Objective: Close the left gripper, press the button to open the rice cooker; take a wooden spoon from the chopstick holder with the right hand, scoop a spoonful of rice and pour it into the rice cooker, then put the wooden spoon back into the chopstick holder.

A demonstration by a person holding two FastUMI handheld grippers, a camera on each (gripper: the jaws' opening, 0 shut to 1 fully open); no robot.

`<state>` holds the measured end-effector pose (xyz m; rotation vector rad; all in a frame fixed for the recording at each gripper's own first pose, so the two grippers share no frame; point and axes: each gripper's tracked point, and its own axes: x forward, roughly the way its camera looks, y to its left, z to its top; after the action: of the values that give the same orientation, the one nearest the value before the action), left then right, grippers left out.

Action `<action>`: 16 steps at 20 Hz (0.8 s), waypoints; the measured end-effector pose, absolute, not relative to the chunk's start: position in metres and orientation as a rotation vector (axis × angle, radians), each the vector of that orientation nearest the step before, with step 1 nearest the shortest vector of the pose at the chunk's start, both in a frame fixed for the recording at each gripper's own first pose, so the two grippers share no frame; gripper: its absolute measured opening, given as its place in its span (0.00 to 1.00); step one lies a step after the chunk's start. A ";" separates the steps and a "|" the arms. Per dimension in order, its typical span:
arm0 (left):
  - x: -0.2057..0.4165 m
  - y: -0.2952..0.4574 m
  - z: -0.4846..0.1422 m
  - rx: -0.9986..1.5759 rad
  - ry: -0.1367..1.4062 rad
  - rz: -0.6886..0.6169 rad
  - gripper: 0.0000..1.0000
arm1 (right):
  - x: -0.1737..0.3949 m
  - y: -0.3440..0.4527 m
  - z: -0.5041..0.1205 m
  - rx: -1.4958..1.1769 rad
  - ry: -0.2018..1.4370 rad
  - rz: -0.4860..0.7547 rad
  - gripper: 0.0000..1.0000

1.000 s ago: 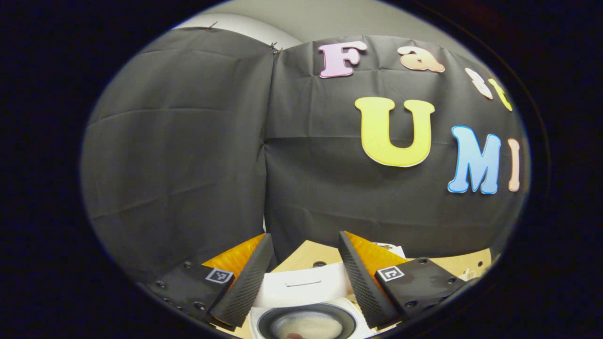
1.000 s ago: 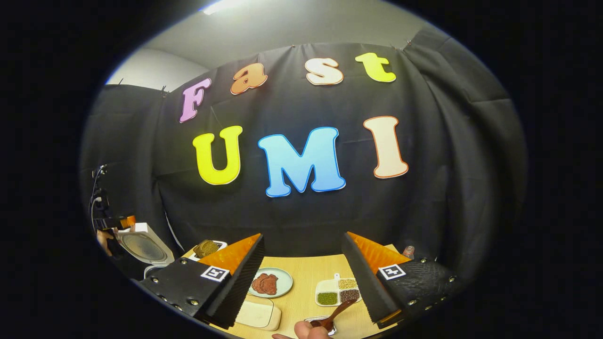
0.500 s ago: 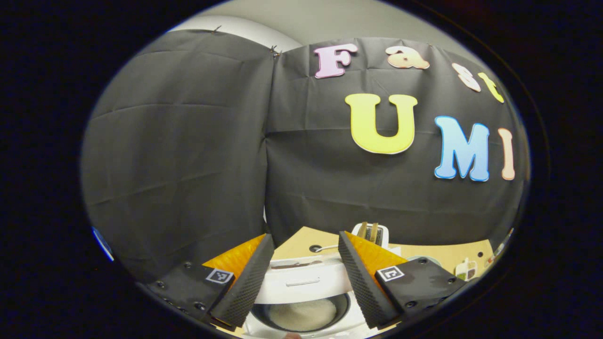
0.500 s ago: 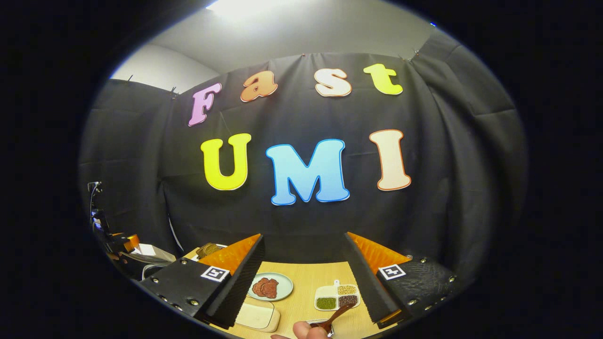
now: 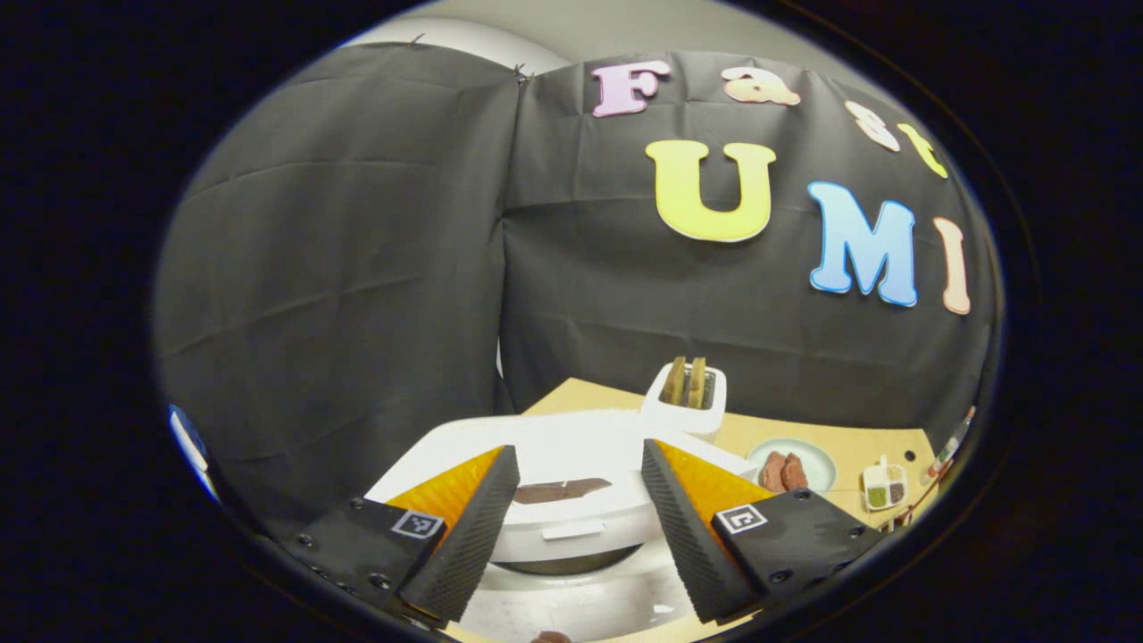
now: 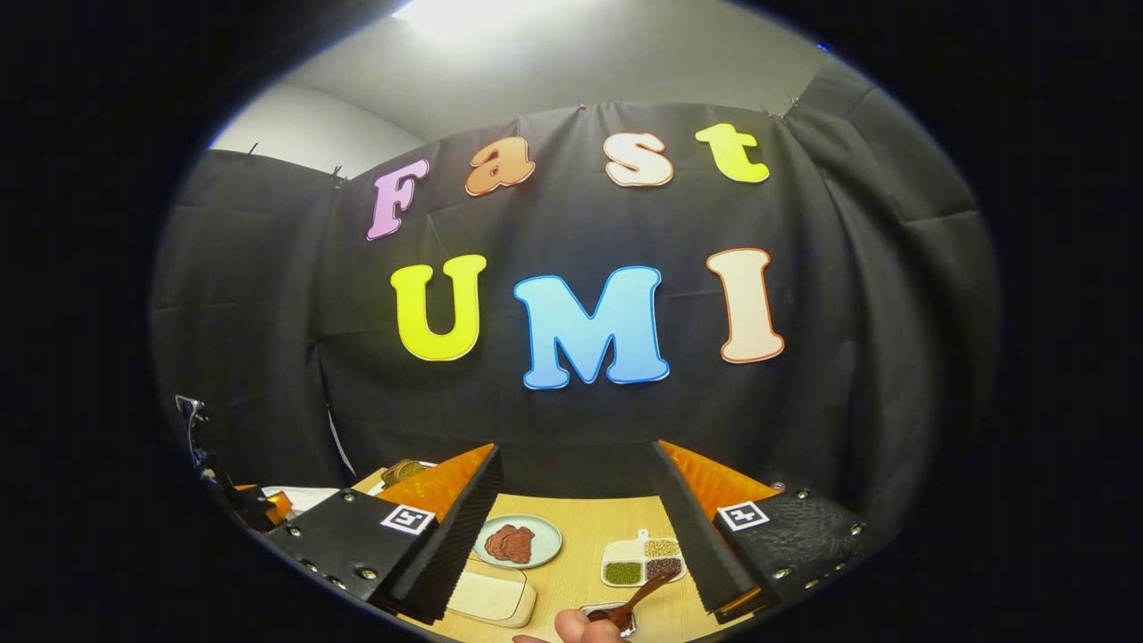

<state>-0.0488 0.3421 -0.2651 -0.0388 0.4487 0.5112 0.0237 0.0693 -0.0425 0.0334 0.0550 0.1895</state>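
Starting with the left gripper view, we record the left gripper (image 5: 571, 527) wide open and holding nothing, its fingers either side of the white rice cooker (image 5: 571, 464) at bottom centre. The chopstick holder (image 5: 686, 404) stands behind it on the wooden table (image 5: 857, 446).

In the right gripper view, the right gripper (image 6: 576, 536) is likewise wide open and empty. A wooden spoon (image 6: 636, 600) lies at the bottom centre, beside a fingertip (image 6: 580, 627).

The rice cooker (image 5: 580, 473), lid nearly down, blocks the counter (image 6: 585, 527) just ahead of the left hand-held gripper (image 5: 576, 527), with the chopstick holder (image 5: 686, 402) behind it toward the far edge. A plate (image 6: 516, 541), a divided dish (image 6: 641, 561) and a pale board (image 6: 489, 597) stand ahead of the right hand-held gripper (image 6: 571, 536), leaving bare lanes between them.
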 end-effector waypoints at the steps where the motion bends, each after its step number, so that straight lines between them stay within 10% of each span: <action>1: -0.053 0.342 -0.274 -0.034 0.465 0.514 0.95 | 0.024 0.069 -0.043 0.038 0.057 0.190 1.00; 16: -0.066 0.344 -0.337 -0.091 0.711 0.526 0.95 | 0.021 0.074 -0.049 0.042 0.082 0.211 0.99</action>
<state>-0.0656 0.3442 -0.3372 -0.0906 0.7110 0.5256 0.0211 0.0737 -0.0489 0.0419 0.0821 0.2115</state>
